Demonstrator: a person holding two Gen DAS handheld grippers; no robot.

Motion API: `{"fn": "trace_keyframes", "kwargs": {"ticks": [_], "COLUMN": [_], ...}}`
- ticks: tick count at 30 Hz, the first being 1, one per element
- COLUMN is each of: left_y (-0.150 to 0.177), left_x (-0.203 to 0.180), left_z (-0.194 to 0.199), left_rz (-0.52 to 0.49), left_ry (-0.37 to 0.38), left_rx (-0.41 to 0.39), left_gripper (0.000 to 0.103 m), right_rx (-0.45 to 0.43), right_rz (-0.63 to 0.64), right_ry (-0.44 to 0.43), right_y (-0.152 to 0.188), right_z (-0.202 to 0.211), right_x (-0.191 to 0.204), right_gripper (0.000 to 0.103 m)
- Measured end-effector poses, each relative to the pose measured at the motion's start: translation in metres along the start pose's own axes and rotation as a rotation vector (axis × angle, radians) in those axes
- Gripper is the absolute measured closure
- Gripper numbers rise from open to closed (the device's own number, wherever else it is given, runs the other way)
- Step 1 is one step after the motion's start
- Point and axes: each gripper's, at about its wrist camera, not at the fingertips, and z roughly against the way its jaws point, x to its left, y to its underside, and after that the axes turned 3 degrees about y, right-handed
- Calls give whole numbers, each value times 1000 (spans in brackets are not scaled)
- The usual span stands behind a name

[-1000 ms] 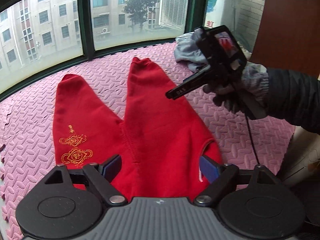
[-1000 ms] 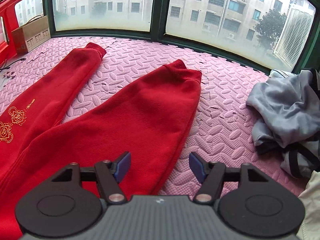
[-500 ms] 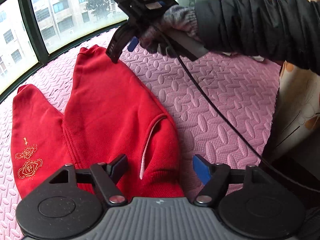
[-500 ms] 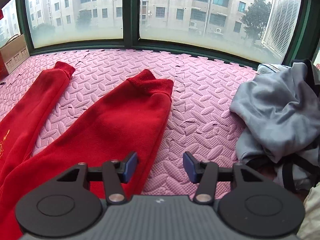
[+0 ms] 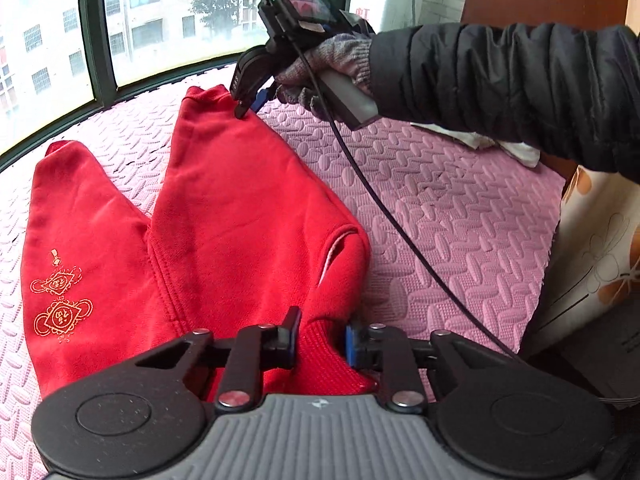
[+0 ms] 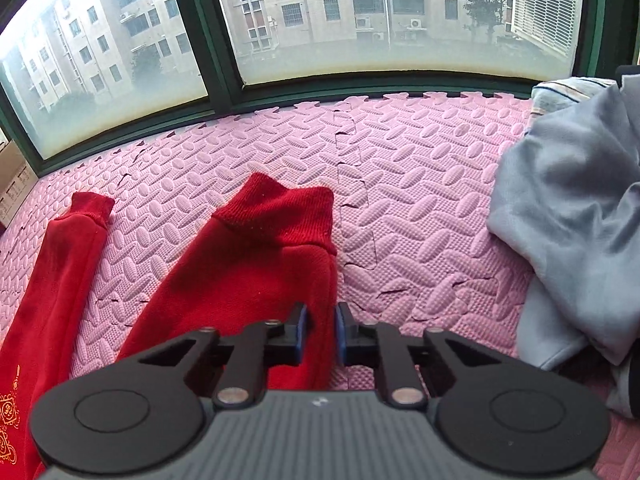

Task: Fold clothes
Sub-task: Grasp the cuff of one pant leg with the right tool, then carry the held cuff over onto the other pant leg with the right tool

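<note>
Red trousers (image 5: 224,216) with gold embroidery lie flat on the pink foam mat (image 5: 440,208), legs pointing to the window. My left gripper (image 5: 320,344) is shut on the ribbed waistband at its right corner. My right gripper (image 6: 320,334) is shut on the right edge of the right trouser leg (image 6: 256,276) just below the ribbed cuff. It also shows in the left wrist view (image 5: 250,98), held by a gloved hand at the cuff end.
A heap of grey clothes (image 6: 572,216) lies on the mat to the right. Windows with dark green frames (image 6: 224,76) close the far side. A flowered cloth (image 5: 600,264) and a wooden panel stand on the right.
Both grippers have closed from open. The left came down on the waistband; the right moved forward and down to the right trouser leg near the cuff.
</note>
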Motion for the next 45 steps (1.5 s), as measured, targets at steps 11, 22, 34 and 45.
{"fn": "trace_keyframes", "kwargs": {"ticks": [11,22,34,45], "left_y": [4,44,94,101], "left_x": [34,80,117,128], "left_z": [58,108,122,155], "left_rz": [155,360,579,555], "left_ry": [-22,-87,-109,-186], "left_rx": [-142,-230,-192,-213], "left_gripper": [81,81,76,50], "right_rx": [-78,-171,-93,-80], "right_rz": [-9,188,277,346], "right_ry": [-5,-51,-240,-153], "right_y": [-38,-75,-49,-46], "right_z": [33,39,-4,0], "right_x": [42,184,290,243], "right_gripper": [95,96,85,62]}}
